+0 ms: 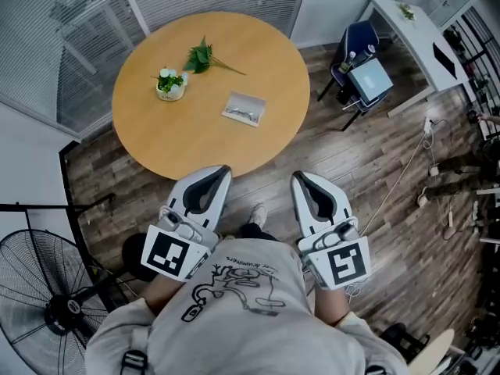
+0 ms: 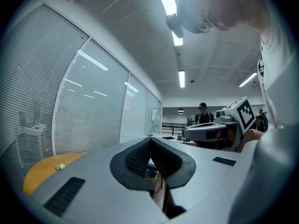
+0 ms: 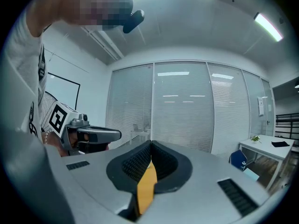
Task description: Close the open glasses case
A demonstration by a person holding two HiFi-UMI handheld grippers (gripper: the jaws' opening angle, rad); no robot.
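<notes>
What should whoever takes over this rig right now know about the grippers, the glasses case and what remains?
Left gripper: shut, empty, held close to the body, short of the round table.
Right gripper: shut, empty, likewise.
Glasses case: lies flat on the table, apparently open, apart from the potted plant and the leafy sprig; neither gripper touches it.
Done: nothing.
Left: reach the case and close its lid.
</notes>
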